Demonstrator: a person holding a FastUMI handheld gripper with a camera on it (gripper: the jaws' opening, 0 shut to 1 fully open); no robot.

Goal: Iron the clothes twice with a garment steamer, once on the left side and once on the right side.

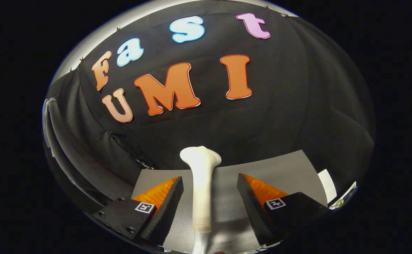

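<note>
A white garment steamer (202, 187) stands upright on the grey table (290, 169), its flared head on top. Its slim handle rises between my two fingers. My gripper (210, 195) is open: a gap shows on each side of the handle, and neither finger touches it. The left fingertip (176, 192) is nearer to the handle than the right fingertip (244, 192). The steamer's base is hidden low between the fingers. No garment is to be seen.
The booth's black cloth wall (297, 106) hangs close behind the table's far edge. A white sheet (327, 183) and a small printed card (343, 197) lie at the table's right side, beyond the right finger.
</note>
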